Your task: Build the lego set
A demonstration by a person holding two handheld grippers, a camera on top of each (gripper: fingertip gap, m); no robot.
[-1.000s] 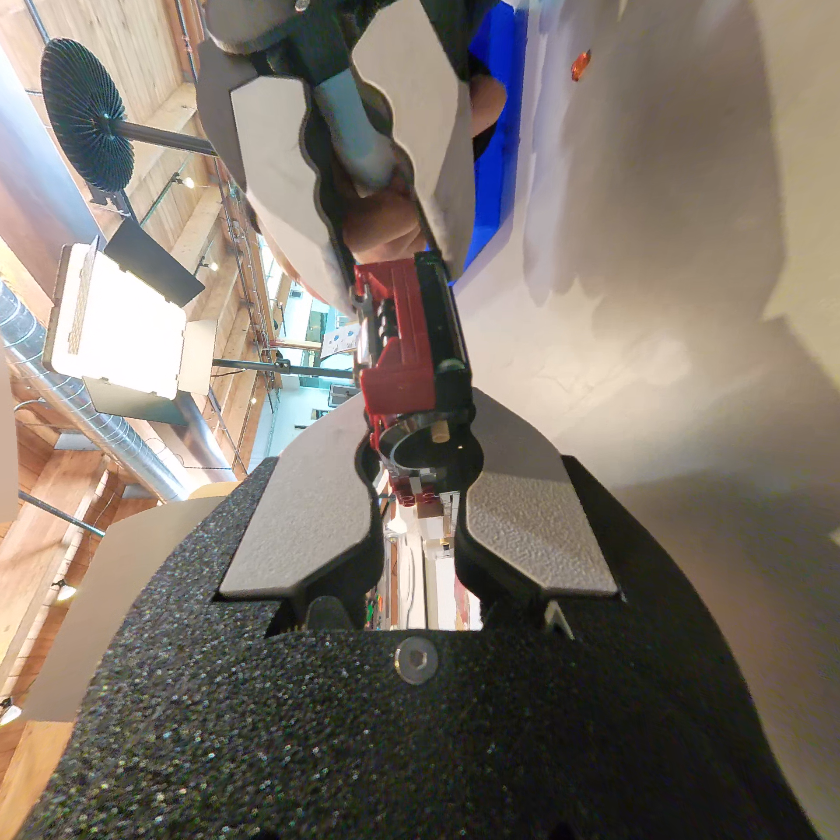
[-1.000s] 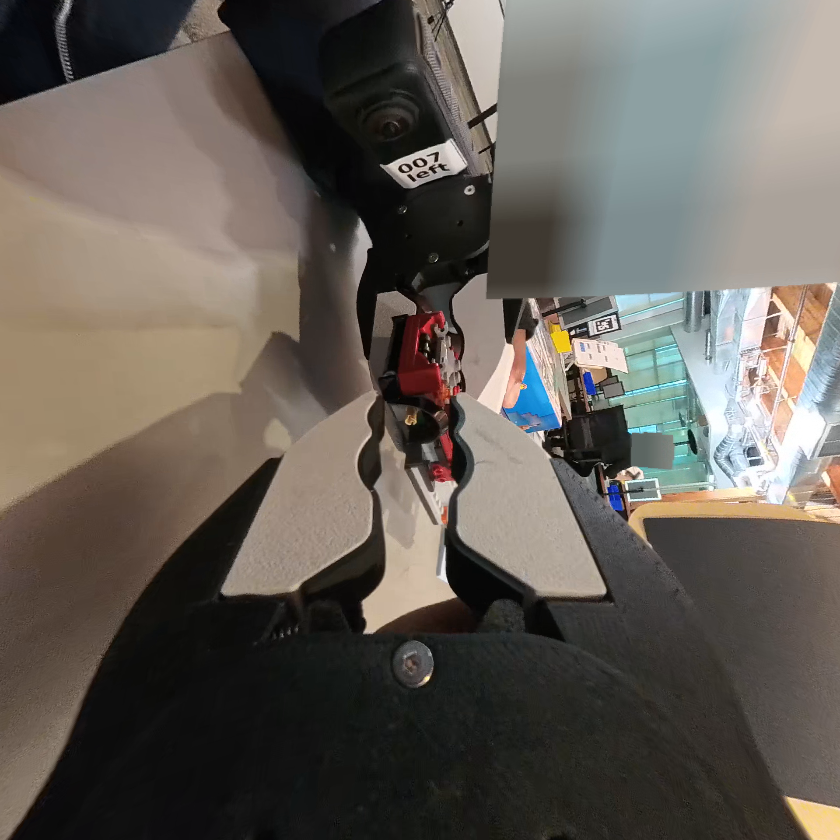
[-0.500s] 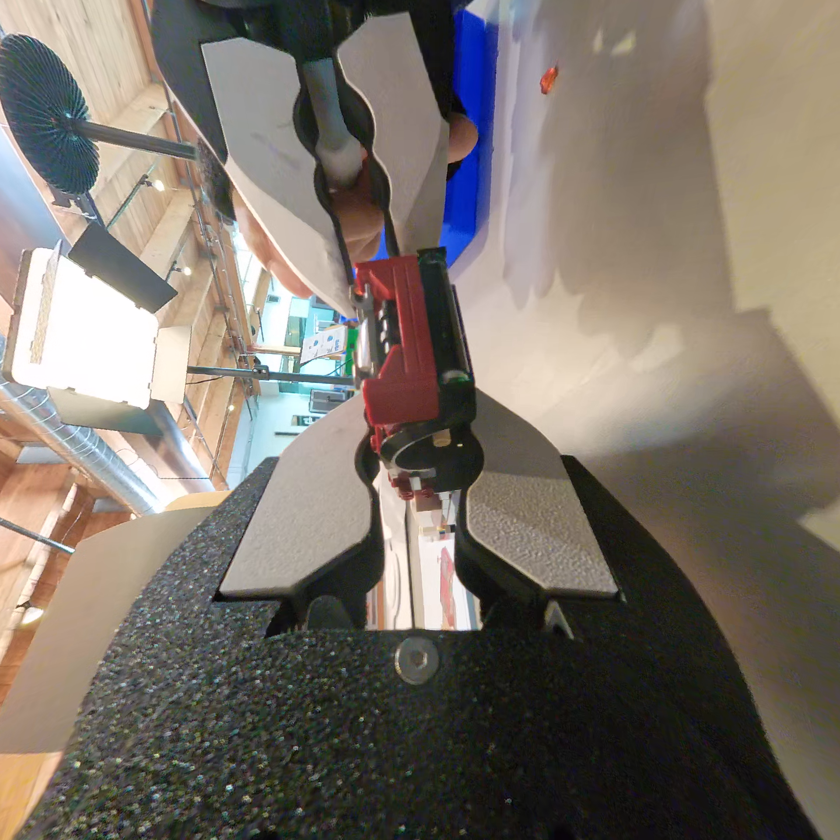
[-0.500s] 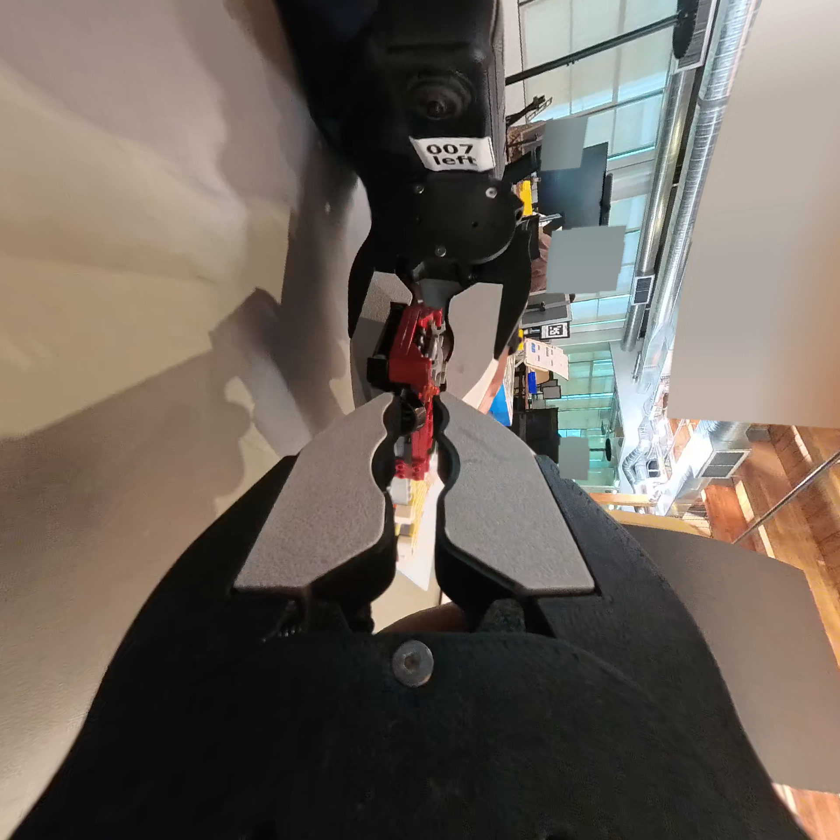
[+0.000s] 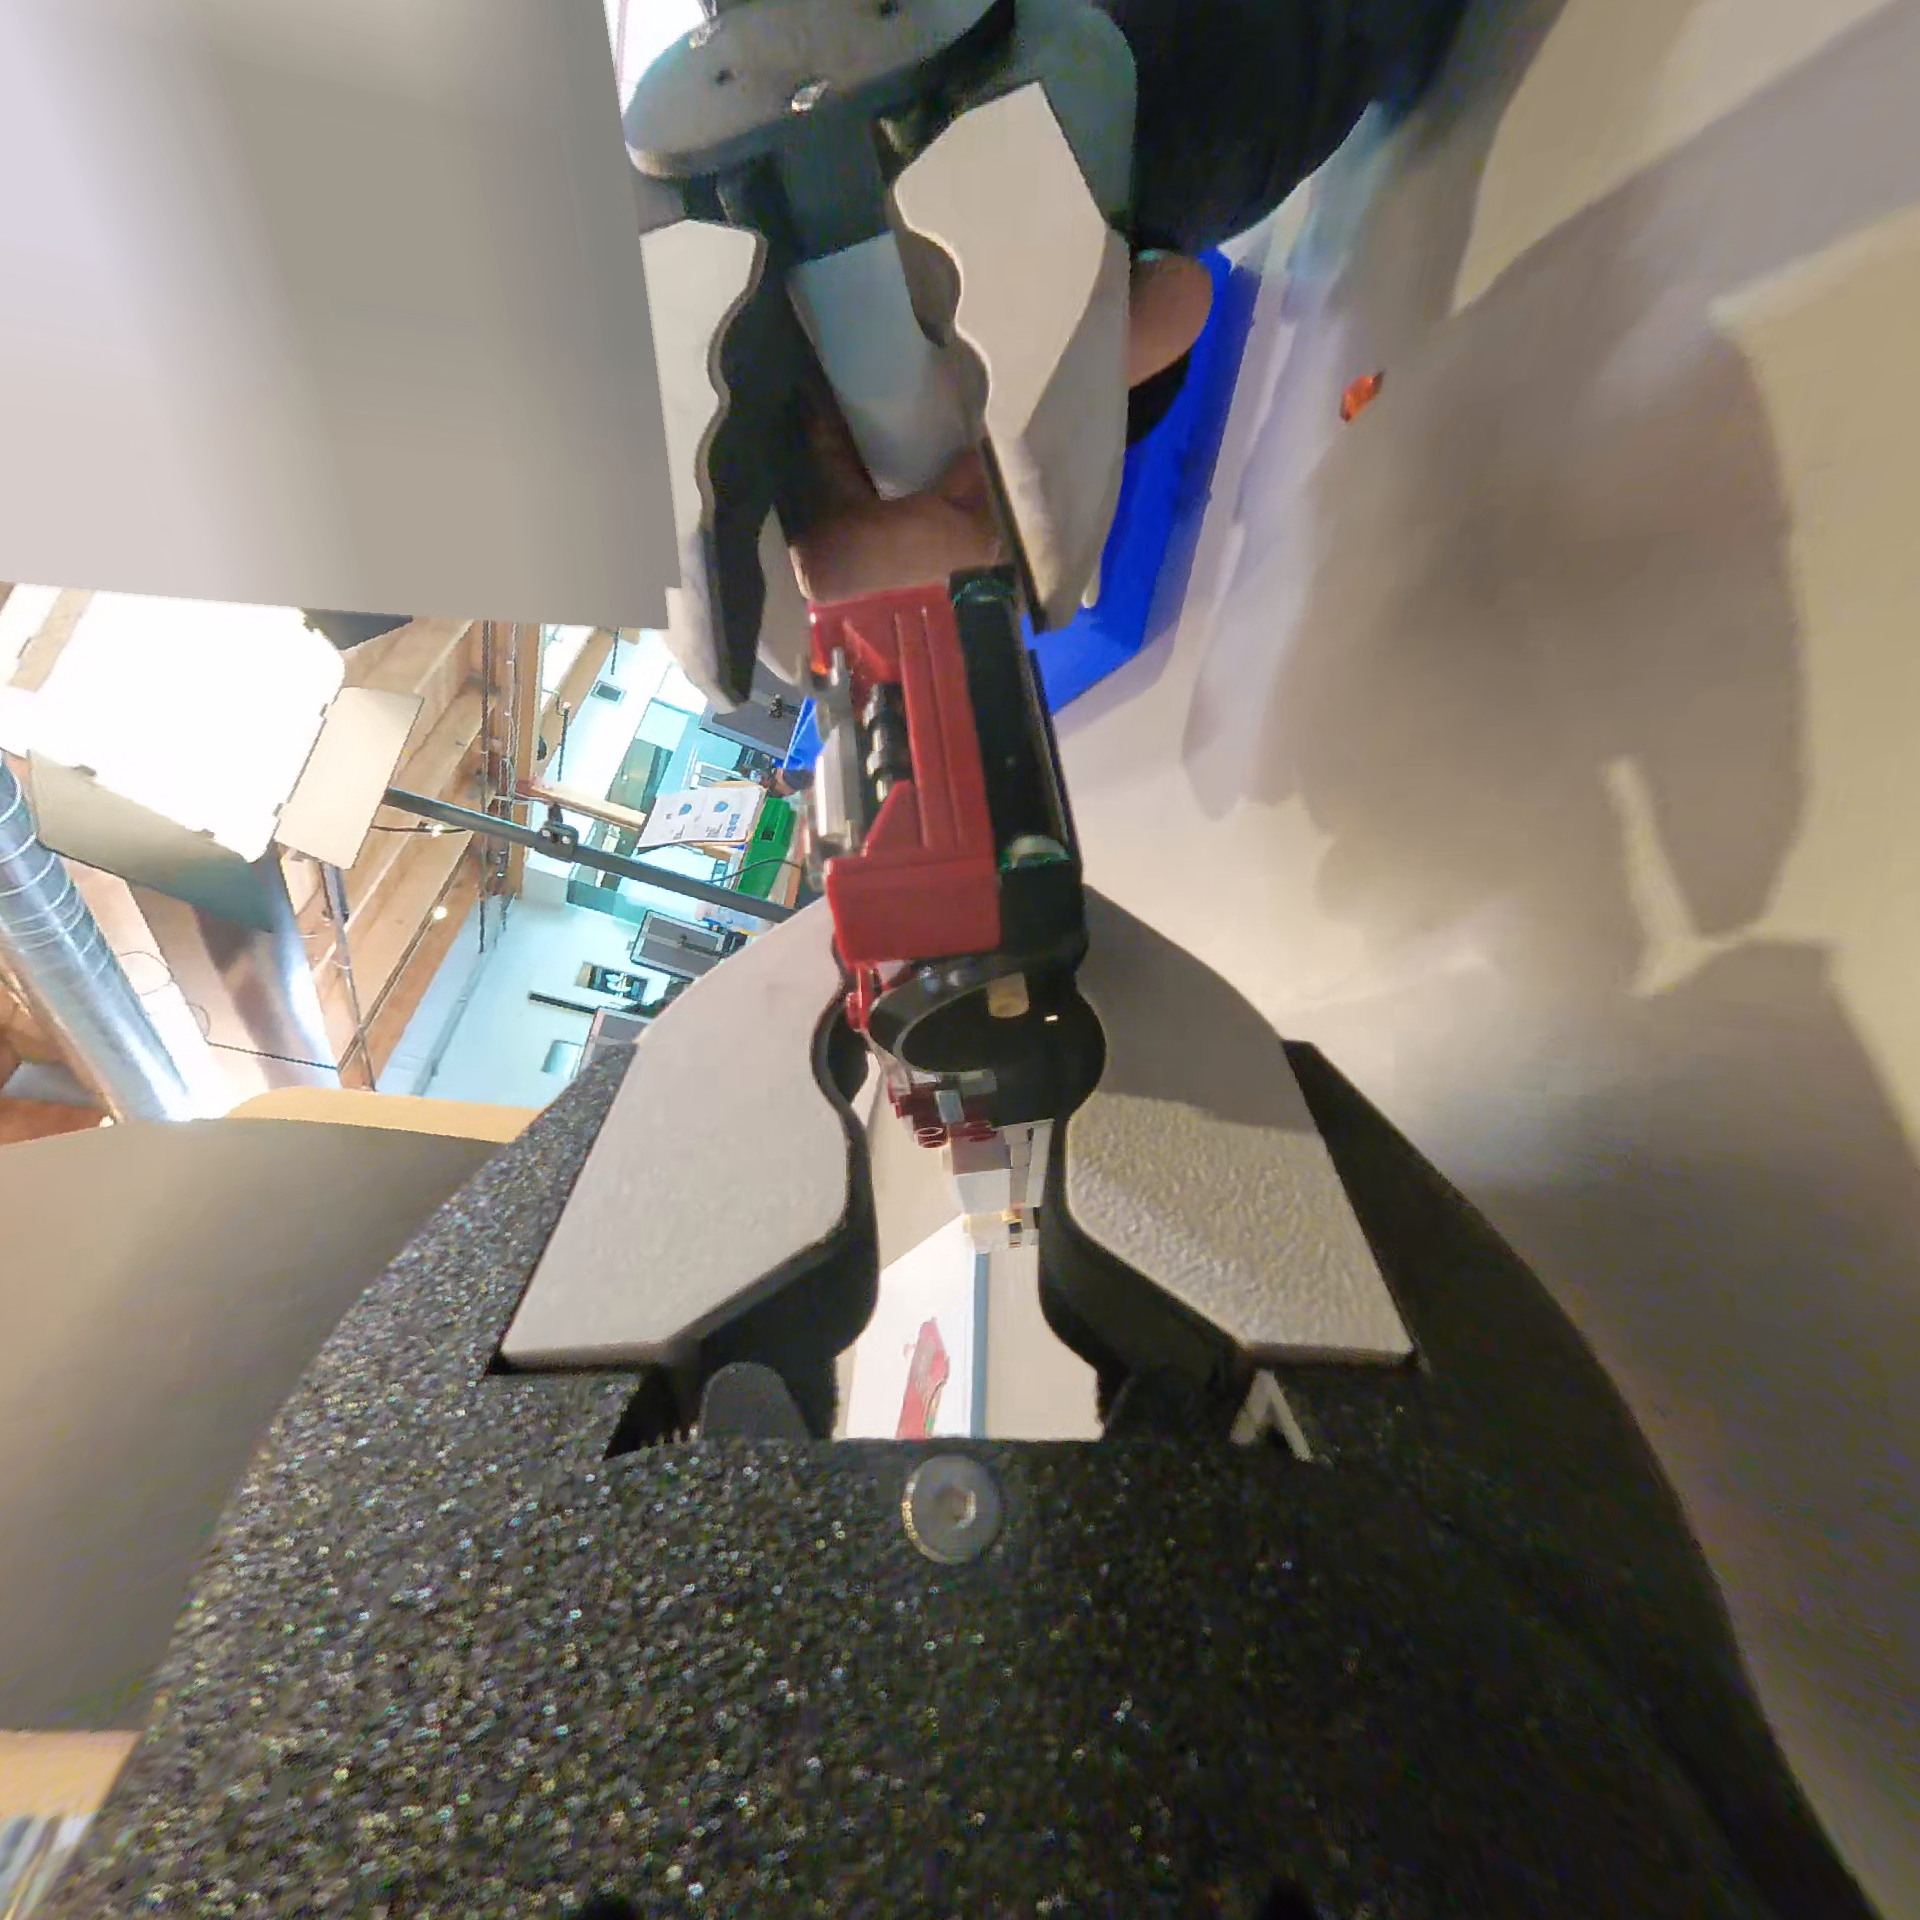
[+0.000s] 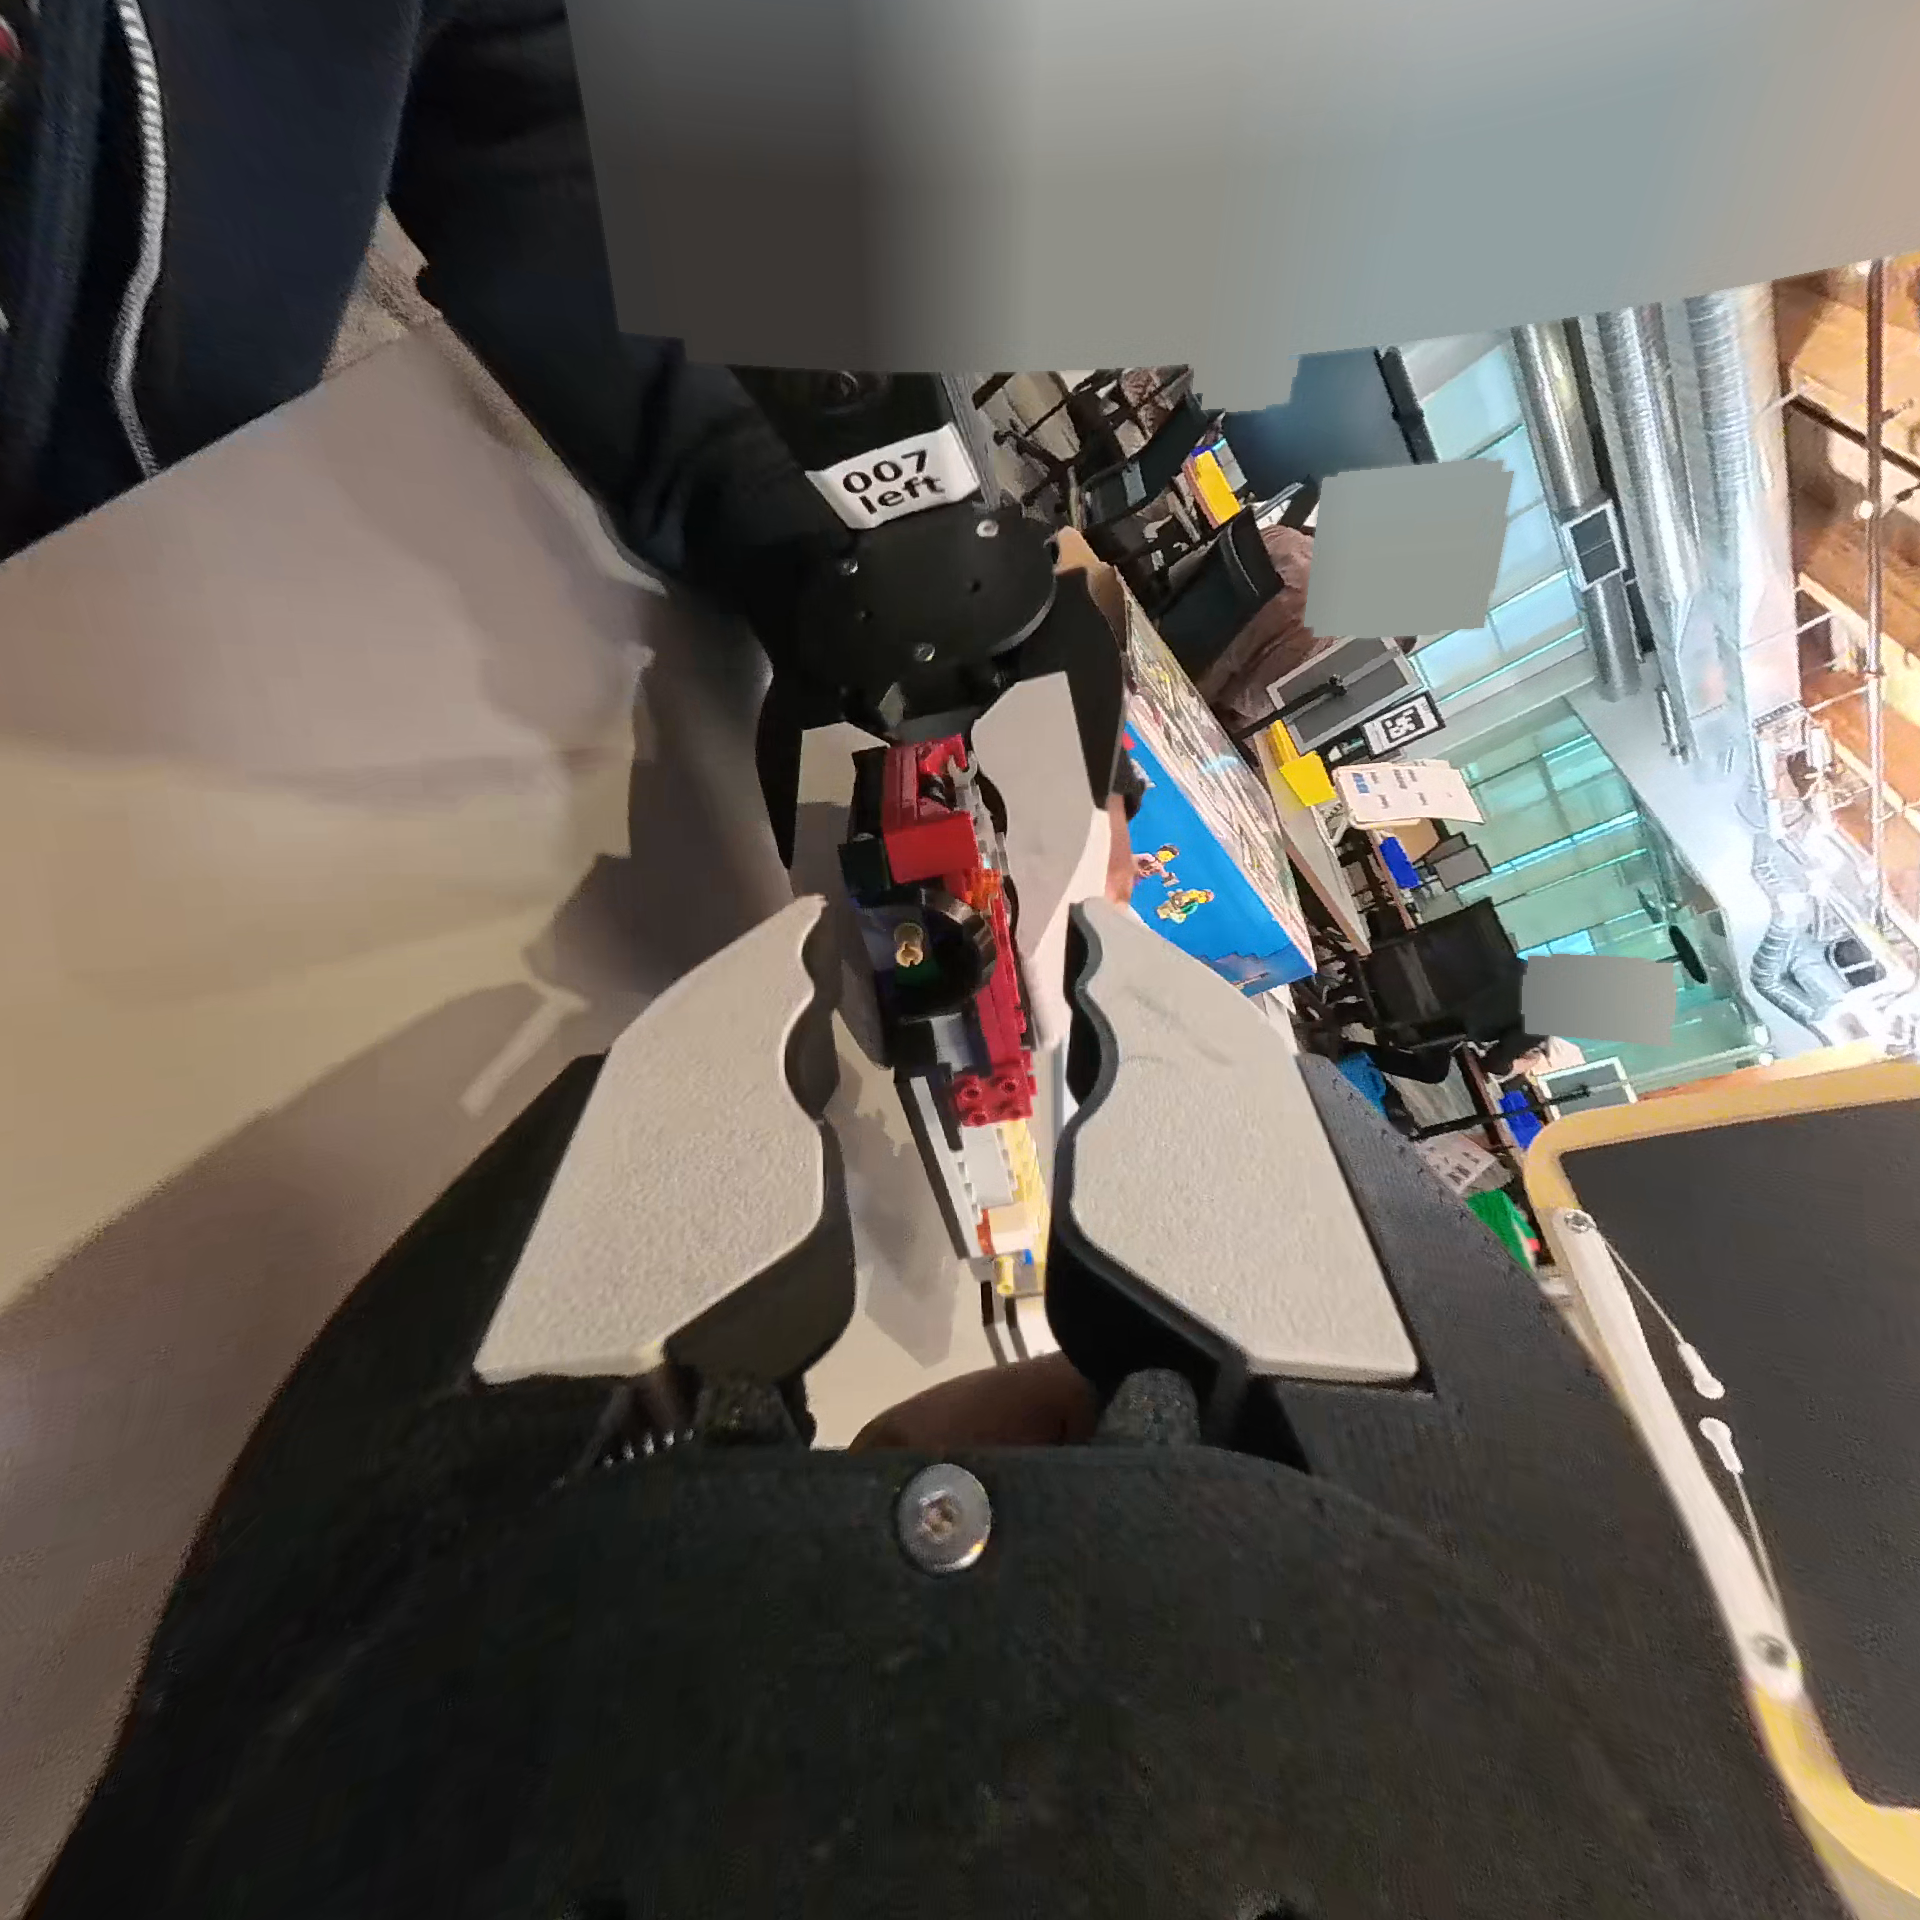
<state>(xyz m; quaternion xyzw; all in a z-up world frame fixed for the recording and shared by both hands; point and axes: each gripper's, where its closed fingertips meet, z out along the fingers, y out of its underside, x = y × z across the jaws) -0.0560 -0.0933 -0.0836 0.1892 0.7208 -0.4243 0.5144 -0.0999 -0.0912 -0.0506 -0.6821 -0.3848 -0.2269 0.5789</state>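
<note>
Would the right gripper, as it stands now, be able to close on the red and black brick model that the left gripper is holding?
Probably yes: the right gripper stands open around the red and black brick model, nothing between. The left gripper grips its far end.

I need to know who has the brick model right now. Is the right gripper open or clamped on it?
Open. In the right wrist view the right gripper has gaps between both fingers and the red and black brick model; the left gripper holds it.
</note>
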